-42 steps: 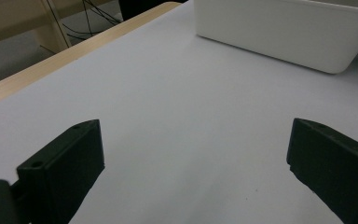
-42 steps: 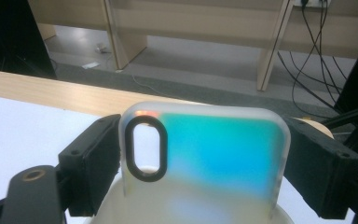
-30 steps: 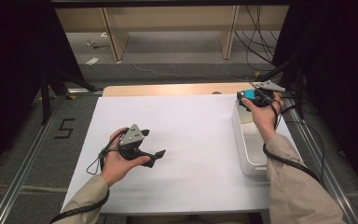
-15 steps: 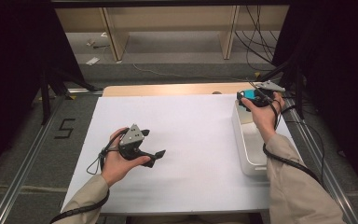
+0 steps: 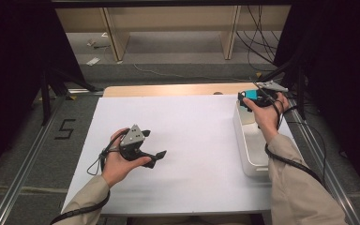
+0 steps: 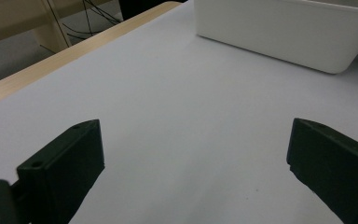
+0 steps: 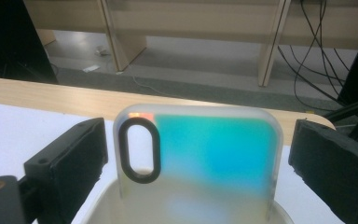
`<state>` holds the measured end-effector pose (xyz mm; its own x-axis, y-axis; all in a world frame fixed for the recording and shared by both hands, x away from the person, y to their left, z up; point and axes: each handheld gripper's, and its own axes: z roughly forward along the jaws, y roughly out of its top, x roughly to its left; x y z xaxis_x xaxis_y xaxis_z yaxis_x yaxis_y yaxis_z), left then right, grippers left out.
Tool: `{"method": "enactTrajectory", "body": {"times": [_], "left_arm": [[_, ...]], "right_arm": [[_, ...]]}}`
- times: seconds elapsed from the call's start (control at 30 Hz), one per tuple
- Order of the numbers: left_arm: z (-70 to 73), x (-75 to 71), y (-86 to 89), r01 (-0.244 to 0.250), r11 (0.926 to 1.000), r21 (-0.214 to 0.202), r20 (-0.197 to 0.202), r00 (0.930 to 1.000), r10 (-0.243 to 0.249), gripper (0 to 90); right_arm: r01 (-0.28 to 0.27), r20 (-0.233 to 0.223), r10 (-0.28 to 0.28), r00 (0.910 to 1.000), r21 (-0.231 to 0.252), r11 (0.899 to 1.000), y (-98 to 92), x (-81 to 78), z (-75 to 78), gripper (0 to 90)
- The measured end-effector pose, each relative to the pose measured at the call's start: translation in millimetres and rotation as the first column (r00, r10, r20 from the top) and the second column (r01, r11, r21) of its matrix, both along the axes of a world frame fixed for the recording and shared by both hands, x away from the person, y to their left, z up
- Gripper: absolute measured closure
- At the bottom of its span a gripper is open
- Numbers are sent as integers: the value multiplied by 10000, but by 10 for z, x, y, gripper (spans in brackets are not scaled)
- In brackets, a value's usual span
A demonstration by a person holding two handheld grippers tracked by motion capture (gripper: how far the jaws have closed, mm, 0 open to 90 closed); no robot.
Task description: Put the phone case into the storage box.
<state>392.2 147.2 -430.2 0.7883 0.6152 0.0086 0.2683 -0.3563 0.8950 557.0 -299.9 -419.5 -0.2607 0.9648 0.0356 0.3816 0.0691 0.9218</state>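
Barely anything has shifted since the earlier frames: both hands sit where they were, and the one real change is at the right gripper (image 5: 249, 100), whose jaws have just been opening around the phone case (image 7: 200, 156). In the right gripper view they now stand wide apart, with a gap on either side of the case, so the pads aren't pressing on it. The case stands upright at the far end of the white bin (image 5: 248, 147), its lower edge down inside the rim; it's a frosted clear thing with a teal-to-blue panel and a black oval camera cutout near one top corner. No logo or brand can be made out on it.

Only readable writing in the scene is a black "5" (image 5: 66, 129) marked on the grey floor left of the table (image 5: 192, 140).

Pose-wise, the right hand (image 5: 265, 115) reaches forward over the bin, forearm running along the bin's right side, sleeve tan, cable looping back from the wrist. The left hand (image 5: 117, 161) rests low on the white table surface near the front left, wrapped round the left gripper (image 5: 155, 157), which points to the right across the table toward the bin, grey plate on top. Its jaws are spread wide with nothing but bare table between them.
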Motion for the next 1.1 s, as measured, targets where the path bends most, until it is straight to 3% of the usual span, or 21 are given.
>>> {"method": "enactTrajectory", "body": {"times": [0.27,1.1], "left_arm": [[2,-2,1,-14,10000,2,1,10000,14,35],[0,-19,-6,-24,10000,-39,-48,10000,24,35]], "right_arm": [[-47,262,45,9996,52,10000,4,-35,90,48],[-567,171,572,9982,-301,9979,83,-368,264,62]]}}
